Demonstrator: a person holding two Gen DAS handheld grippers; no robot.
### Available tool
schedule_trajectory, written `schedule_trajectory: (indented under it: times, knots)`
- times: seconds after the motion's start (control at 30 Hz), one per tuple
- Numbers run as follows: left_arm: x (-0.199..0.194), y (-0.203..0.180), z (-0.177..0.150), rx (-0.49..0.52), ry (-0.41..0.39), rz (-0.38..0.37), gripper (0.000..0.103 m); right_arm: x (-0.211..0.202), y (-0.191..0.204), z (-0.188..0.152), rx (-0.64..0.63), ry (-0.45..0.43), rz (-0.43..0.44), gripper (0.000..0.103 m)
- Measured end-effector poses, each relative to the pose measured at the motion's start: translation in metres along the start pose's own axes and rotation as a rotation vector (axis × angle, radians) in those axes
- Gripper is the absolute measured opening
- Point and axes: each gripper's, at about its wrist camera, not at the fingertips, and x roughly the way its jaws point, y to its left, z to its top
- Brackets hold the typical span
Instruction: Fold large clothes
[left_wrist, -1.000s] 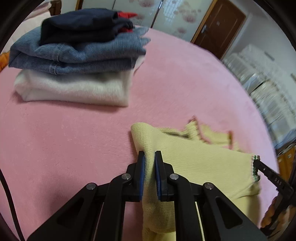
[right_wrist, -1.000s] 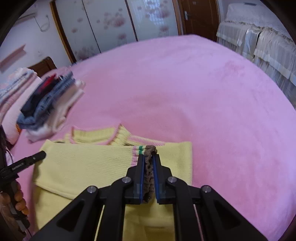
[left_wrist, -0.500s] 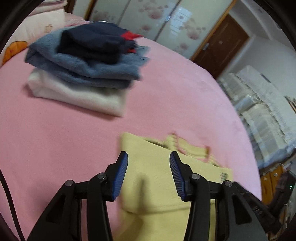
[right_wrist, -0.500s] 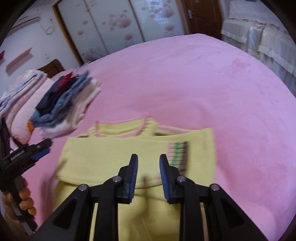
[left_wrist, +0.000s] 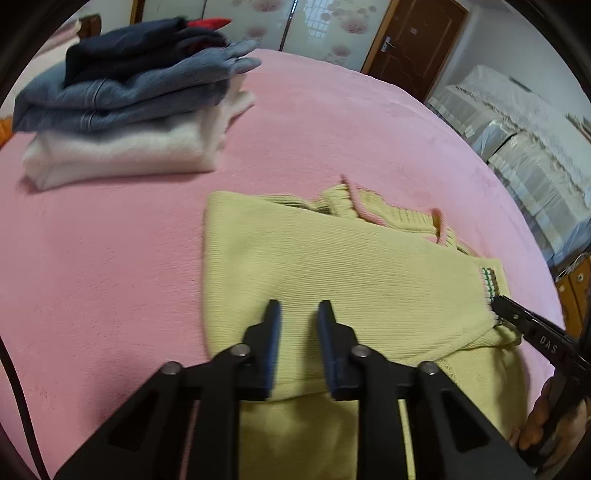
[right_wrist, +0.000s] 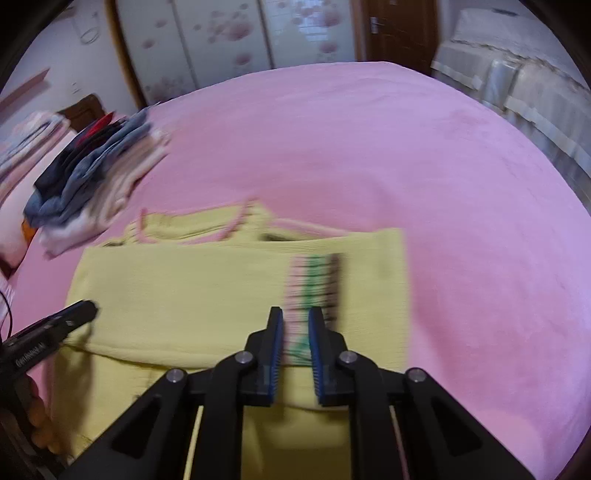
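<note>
While both hand-held grippers gape, one yellow sweater (left_wrist: 332, 266) lies flat.

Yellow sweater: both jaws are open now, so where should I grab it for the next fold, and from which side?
Probably the near folded edge of the yellow sweater: left gripper at its left corner, right gripper by the striped cuff. Come in low from the near side; that doubled edge lies flat and faces both jaws.
</note>
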Motion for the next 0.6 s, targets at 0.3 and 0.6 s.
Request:
schedule_trajectory:
  times: [0.3, 0.6]
  knots:
    - [0.000, -0.001, -0.002, -0.014, -0.004, 0.015, 0.017, -0.002, -0.026, -0.009, 0.037, 0.015, -0.069, 0.011]
    - [-0.005, -0.007, 0.002, -0.004, 0.020, 0.026, 0.020, 0.001, -0.021, -0.005, 0.036, 0.024, -0.075, 0.011]
